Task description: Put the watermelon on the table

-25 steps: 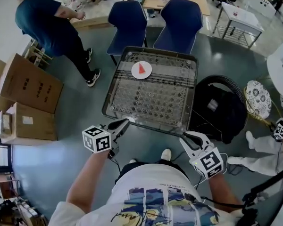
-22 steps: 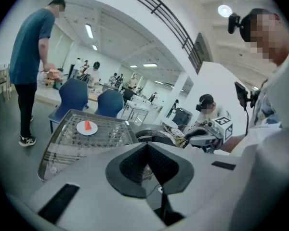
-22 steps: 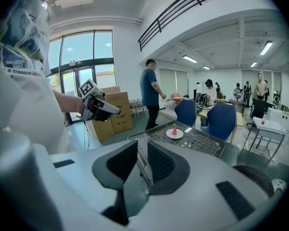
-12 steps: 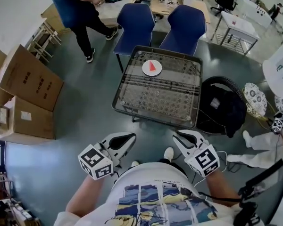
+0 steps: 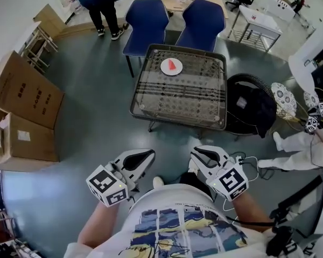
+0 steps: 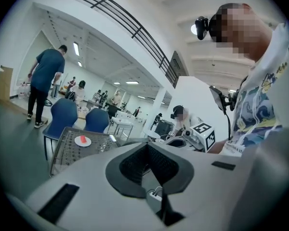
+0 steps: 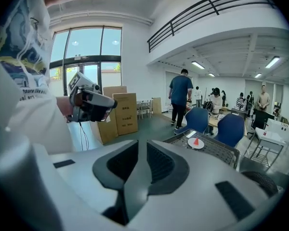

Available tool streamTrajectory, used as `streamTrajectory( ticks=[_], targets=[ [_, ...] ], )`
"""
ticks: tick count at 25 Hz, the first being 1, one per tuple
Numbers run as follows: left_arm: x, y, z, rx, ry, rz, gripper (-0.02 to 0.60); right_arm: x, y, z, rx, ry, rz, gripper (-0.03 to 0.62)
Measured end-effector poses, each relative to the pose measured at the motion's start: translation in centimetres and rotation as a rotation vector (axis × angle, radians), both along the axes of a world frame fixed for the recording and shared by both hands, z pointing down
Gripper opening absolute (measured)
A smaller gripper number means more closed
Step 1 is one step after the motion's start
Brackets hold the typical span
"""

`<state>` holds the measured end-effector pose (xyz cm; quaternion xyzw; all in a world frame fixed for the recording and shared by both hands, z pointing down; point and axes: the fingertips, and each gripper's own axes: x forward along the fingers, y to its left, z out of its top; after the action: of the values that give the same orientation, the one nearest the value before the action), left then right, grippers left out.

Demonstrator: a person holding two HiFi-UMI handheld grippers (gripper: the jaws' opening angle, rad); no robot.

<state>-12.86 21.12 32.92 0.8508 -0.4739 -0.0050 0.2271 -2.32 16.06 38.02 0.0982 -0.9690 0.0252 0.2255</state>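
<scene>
Watermelon slice (image 5: 173, 65) rests on a plate (image 5: 163, 68) on the counter (image 5: 178, 100), upper centre. Left gripper (image 5: 144, 157) and right gripper (image 5: 199, 153), lower frame, well apart from it: fingers closed, empty. Placement judged complete; nothing outstanding.

The person wears a white short-sleeved T-shirt (image 5: 177, 227) printed with blue and yellow painted panels outlined in black, and a white shoe (image 5: 158, 182) shows just past its hem. The left gripper (image 5: 149, 154) and right gripper (image 5: 195, 152) have pale grey rounded shells with dark ribbed fingers (image 6: 135, 166). Each carries a white cube (image 5: 106, 186) with black square markers, and a thin black cable (image 5: 253, 221) runs by the right forearm.
</scene>
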Motion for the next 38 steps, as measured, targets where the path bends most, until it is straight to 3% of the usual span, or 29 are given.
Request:
streamTrajectory(
  ticks=[10,38],
  targets=[
    [-1.5,3.8,1.0,-0.014,0.021,0.005,0.009,-2.4,5.5,0.5,-0.008,0.013,-0.025,0.055],
    [-2.0,8.3,1.9,-0.023,0.024,0.025,0.009,-4.7,9.4,-0.4,0.047,0.011,-0.048,0.041]
  ],
)
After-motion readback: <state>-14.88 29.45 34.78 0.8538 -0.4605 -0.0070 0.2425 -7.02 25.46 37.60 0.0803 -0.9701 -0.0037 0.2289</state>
